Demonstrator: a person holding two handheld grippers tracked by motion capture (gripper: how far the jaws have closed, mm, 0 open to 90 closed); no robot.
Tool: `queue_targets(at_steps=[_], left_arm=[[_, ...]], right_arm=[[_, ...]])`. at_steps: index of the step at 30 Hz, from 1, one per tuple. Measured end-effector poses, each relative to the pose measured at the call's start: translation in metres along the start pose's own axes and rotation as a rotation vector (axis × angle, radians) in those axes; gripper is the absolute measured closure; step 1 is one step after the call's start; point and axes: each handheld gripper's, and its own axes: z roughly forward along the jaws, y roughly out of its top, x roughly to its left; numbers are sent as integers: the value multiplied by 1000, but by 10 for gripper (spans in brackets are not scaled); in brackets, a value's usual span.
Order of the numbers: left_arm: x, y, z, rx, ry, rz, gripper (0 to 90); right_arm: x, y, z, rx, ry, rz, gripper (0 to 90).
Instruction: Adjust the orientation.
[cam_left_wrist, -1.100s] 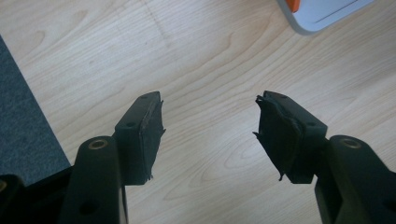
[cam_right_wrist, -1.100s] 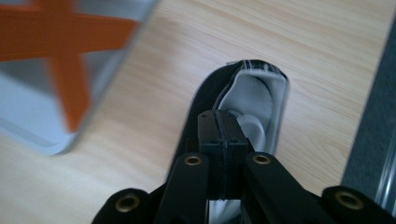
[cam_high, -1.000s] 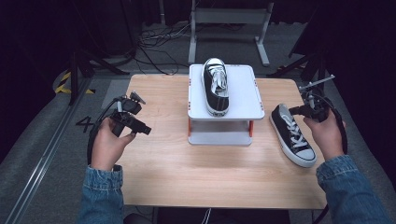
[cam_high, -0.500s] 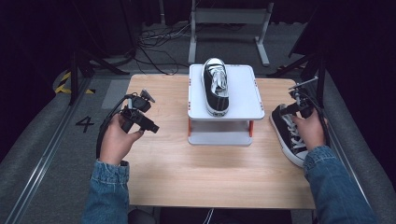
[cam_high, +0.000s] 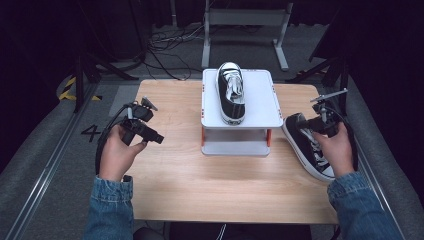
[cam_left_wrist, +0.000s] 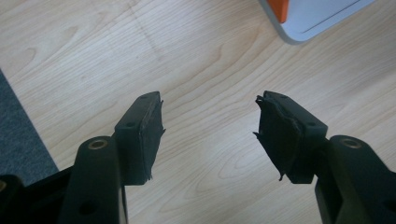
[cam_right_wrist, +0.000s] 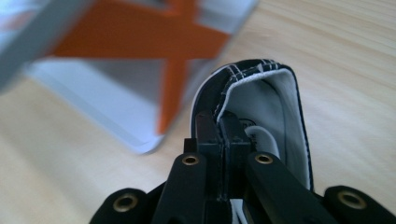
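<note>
A black canvas sneaker with white laces (cam_high: 231, 92) stands on a white raised stand (cam_high: 260, 102) at the table's middle back. Its mate (cam_high: 312, 152) lies on the table to the right of the stand, heel toward the stand. My right gripper (cam_high: 304, 122) is shut on the collar of that right sneaker (cam_right_wrist: 261, 93) near the heel; the jaws pinch the rim in the right gripper view (cam_right_wrist: 219, 128). My left gripper (cam_high: 156, 137) hovers over bare wood left of the stand, open and holding nothing (cam_left_wrist: 210, 123).
The wooden table (cam_high: 200, 185) has free room in front of and left of the stand. The stand has orange legs (cam_right_wrist: 170, 88) and a lower shelf (cam_high: 235, 147). Grey floor, cables and a metal frame (cam_high: 245, 20) surround the table.
My right gripper has moved left and down onto the right sneaker's heel end and now pinches its collar. My left gripper drifted slightly right, toward the stand, still open.
</note>
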Motion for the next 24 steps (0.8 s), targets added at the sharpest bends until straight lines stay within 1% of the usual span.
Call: queue_targets(at_steps=[1, 2, 3, 5, 6, 7, 8, 9, 10, 11, 12, 13, 14, 15, 16, 17, 18, 19, 20, 21, 22, 24], left_arm=[[-4, 3, 2, 4, 1, 12, 403], [-5, 5, 2, 6, 1, 29, 403], [-6, 6, 3, 7, 2, 37, 403], [-8, 8, 6, 13, -2, 37, 403], [-7, 9, 6, 16, -3, 38, 402], [-6, 9, 7, 18, 1, 44, 403], [-6, 10, 8, 19, -6, 34, 403], [-4, 10, 8, 22, 0, 41, 402], [-4, 10, 9, 18, -8, 31, 402], [-3, 10, 9, 21, -1, 35, 402], [-3, 11, 9, 21, -4, 33, 402], [-3, 11, 9, 21, -4, 36, 402], [-3, 11, 9, 18, -6, 37, 402], [-4, 11, 9, 18, -13, 33, 401], [-5, 11, 9, 17, -10, 39, 401], [-5, 11, 9, 17, -7, 44, 401], [-5, 11, 9, 16, -7, 44, 400], [-5, 11, 9, 19, -7, 44, 400], [-5, 12, 9, 20, -9, 43, 399], [-5, 12, 10, 22, -9, 41, 399], [-5, 12, 10, 24, -10, 40, 398], [-5, 13, 11, 24, -11, 45, 399]], right_arm=[[7, -2, -3, 4, 11, -14, 888], [20, -7, -7, 19, 30, -44, 888], [29, -11, -8, 23, 43, -67, 888], [44, -17, -9, 43, 59, -100, 888], [53, -21, -9, 64, 68, -126, 887], [58, -23, -8, 76, 82, -140, 887], [65, -27, -7, 97, 98, -152, 887], [71, -31, -5, 118, 114, -166, 887], [76, -35, -1, 144, 143, -176, 887], [79, -38, 3, 167, 169, -174, 886], [83, -43, 11, 202, 210, -173, 885], [85, -47, 18, 232, 232, -173, 872], [87, -50, 25, 259, 253, -167, 838], [89, -51, 29, 271, 236, -161, 795], [90, -52, 28, 260, 180, -165, 742], [89, -53, 25, 244, 143, -163, 715], [87, -52, 19, 224, 134, -159, 690], [84, -53, 12, 195, 115, -155, 667], [80, -55, 4, 168, 83, -149, 652], [76, -57, -4, 152, 49, -134, 637], [69, -61, -11, 141, 16, -112, 611], [55, -68, -19, 138, -45, -57, 586]])
